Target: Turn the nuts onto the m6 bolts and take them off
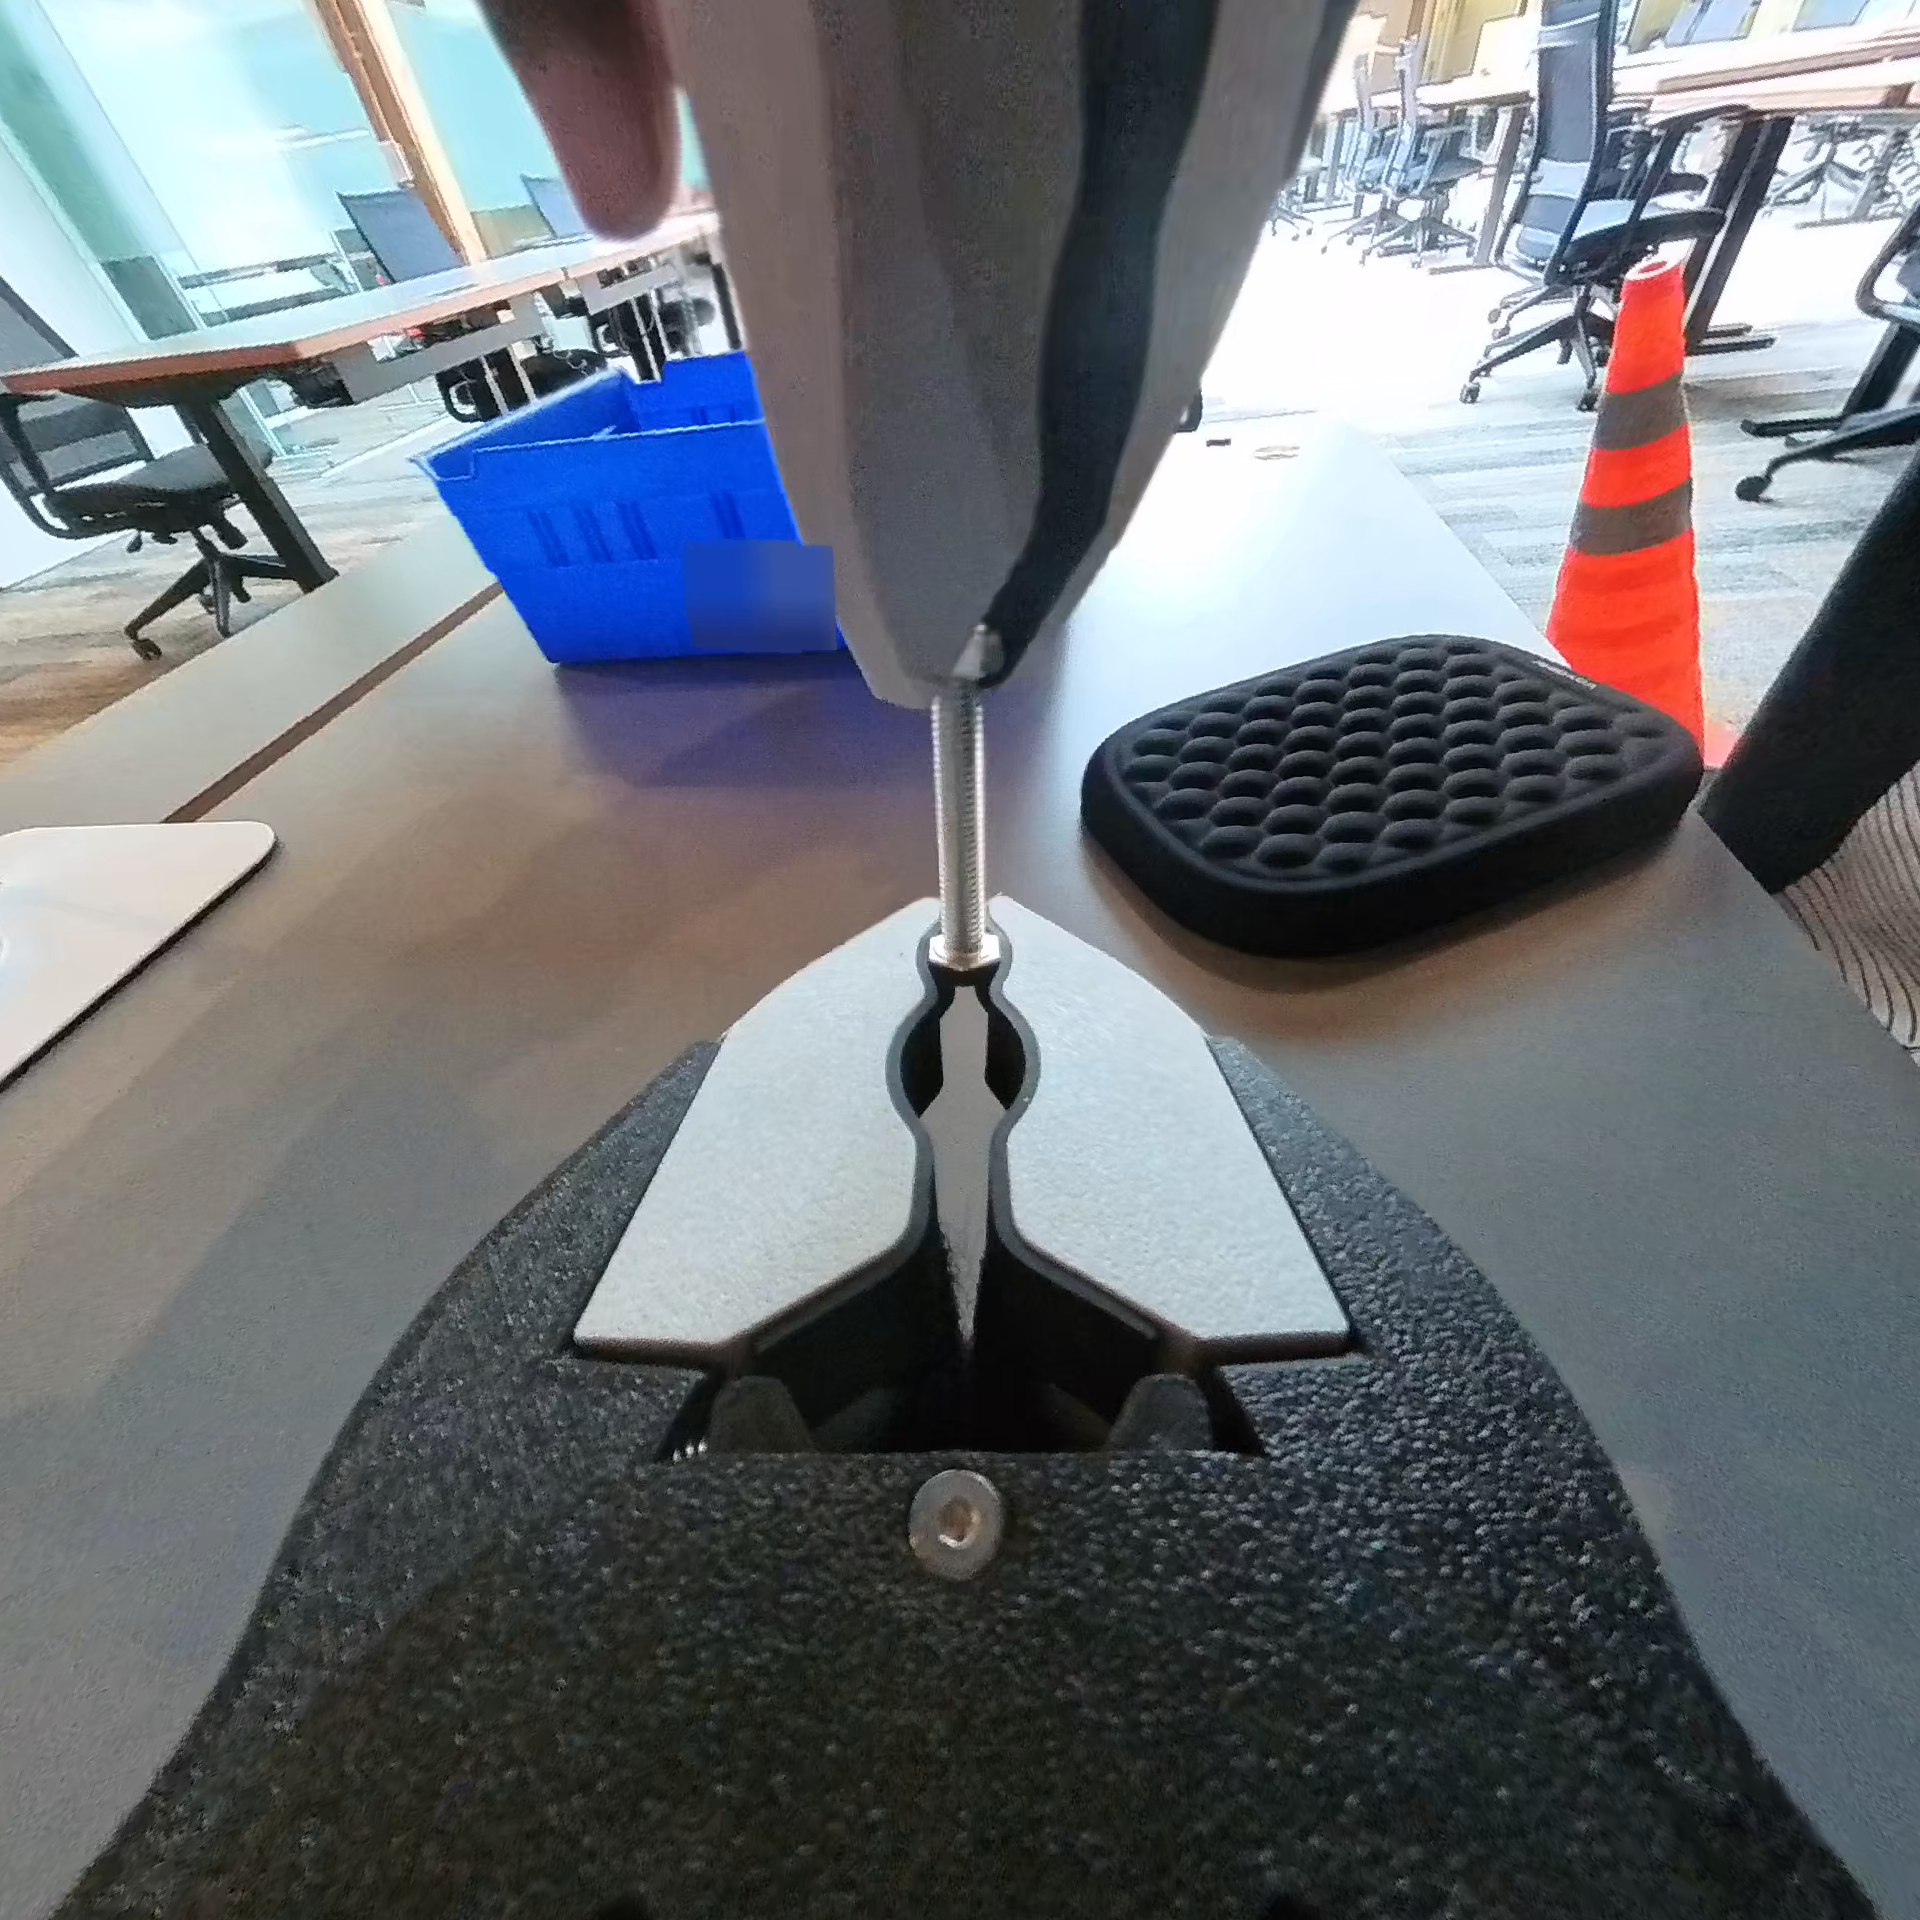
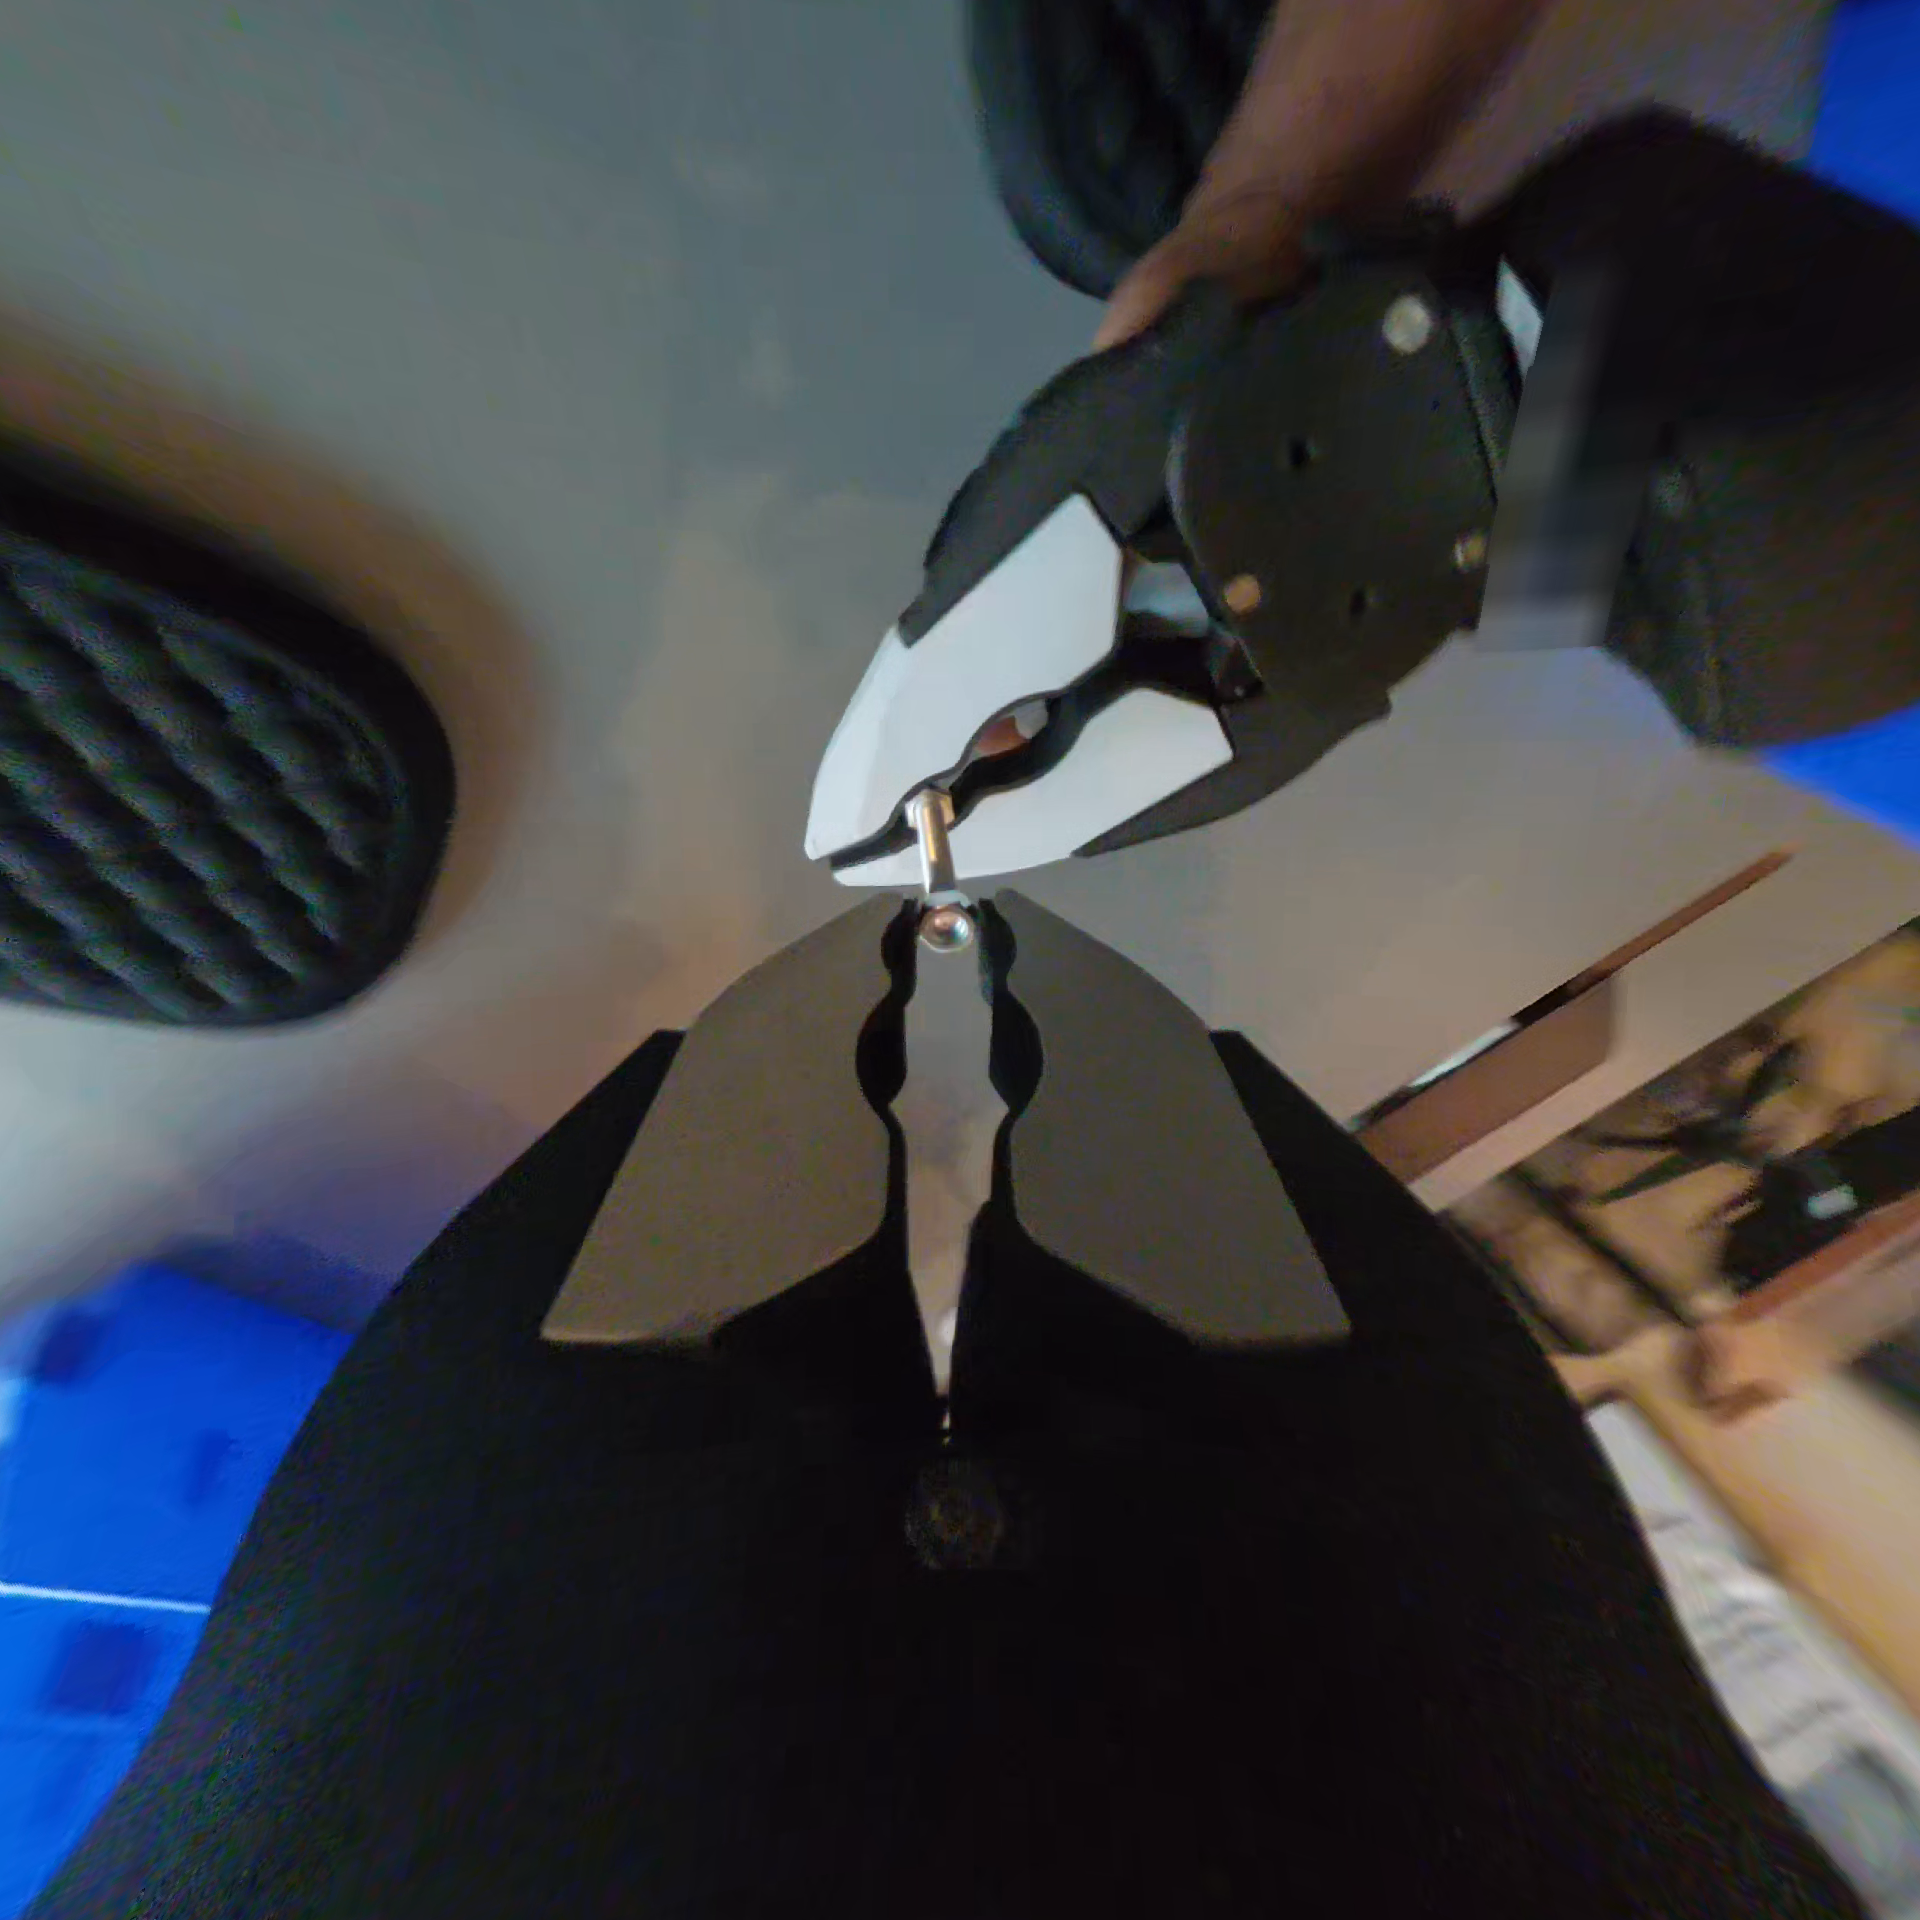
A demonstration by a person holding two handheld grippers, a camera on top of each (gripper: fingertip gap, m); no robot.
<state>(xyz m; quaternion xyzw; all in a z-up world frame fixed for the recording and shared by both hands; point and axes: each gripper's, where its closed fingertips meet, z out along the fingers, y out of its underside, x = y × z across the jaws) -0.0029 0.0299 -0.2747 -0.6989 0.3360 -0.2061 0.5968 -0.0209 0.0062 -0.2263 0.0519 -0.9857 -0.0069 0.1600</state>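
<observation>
Silver threaded steel bolt (image 1: pixel 957 821): stiff, light, slick. Left tongs (image 1: pixel 964 951) clenched on its head; right tongs (image 2: pixel 943 925) pinching small hex nut (image 1: pixel 980 655).

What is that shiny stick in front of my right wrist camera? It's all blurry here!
Observer: The left wrist view shows it sharply. It is a threaded bolt, and the left gripper has its jaws shut on one end.
Operator: Where's the nut?
Observer: The nut is at the bolt's other end, right at the tips of the right gripper.
Operator: And the black blob beside me?
Observer: That is a black honeycomb pad lying on the table, with an orange cone standing beyond it.
</observation>
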